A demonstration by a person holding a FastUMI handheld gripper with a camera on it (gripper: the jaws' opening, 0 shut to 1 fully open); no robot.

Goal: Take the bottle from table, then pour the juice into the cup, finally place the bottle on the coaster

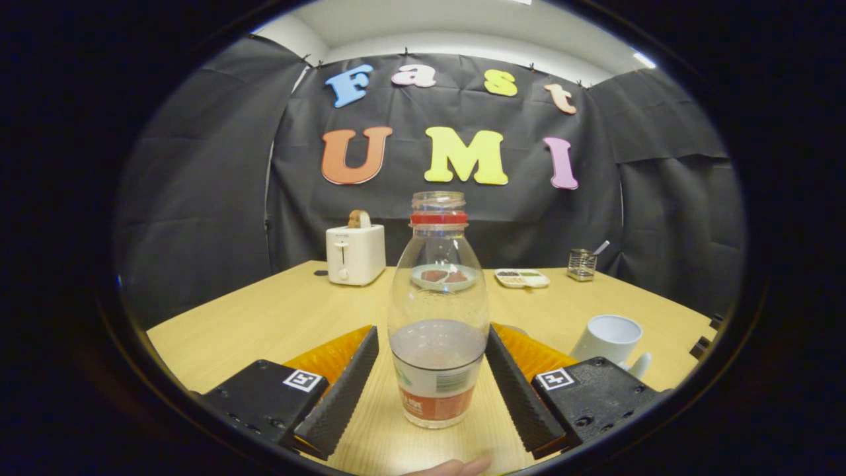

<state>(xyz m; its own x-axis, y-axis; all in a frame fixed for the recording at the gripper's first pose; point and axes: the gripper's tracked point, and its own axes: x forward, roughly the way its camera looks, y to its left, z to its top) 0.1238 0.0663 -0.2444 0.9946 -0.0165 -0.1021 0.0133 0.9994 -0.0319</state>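
The bottle (pixel 437 311) stands upright on the table (pixel 277 317), uncapped and holding a low level of dark juice, between the fingers of our gripper (pixel 433 383). The claw is released: both fingers flank the bottle with a gap on each side. The cup (pixel 608 338) sits to the right of the bottle, just beyond the right finger; a toaster (pixel 355 253) and a small plate (pixel 444 276) lie behind the bottle. We judge two risks: an uneven closure could tip the open bottle, and a grip low on its body could let it swing during pouring.
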